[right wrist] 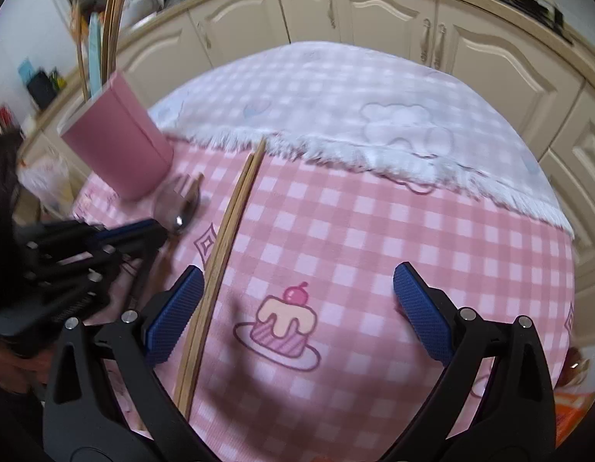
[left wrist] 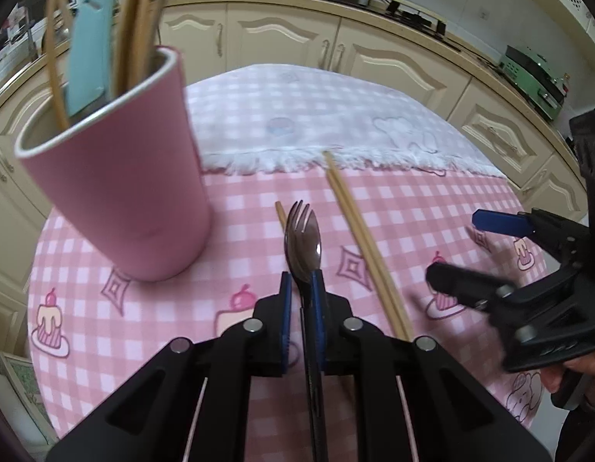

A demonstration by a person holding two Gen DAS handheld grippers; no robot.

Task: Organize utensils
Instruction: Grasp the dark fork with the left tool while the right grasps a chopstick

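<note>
My left gripper [left wrist: 302, 285] is shut on the neck of a metal spork [left wrist: 303, 238] with a dark handle, its blue pads pressing both sides. The spork's head lies over a single chopstick [left wrist: 280, 211]. To the left stands a pink cup [left wrist: 116, 177] holding several chopsticks and a light blue knife [left wrist: 91, 38]. A pair of wooden chopsticks [right wrist: 228, 238] lies on the tablecloth. My right gripper [right wrist: 297, 300] is open above the cloth, its left pad beside the pair and nothing between its pads. In the right wrist view the left gripper [right wrist: 158, 231], spork [right wrist: 178, 200] and cup [right wrist: 116, 142] are at the left.
A pink checked tablecloth [right wrist: 374, 231] with cake drawings covers the round table. A pale checked towel [left wrist: 297, 115] with a white fringe lies across the back half. Cream cabinets [left wrist: 282, 34] curve behind the table. A hand [left wrist: 559, 377] holds the right gripper [left wrist: 459, 250].
</note>
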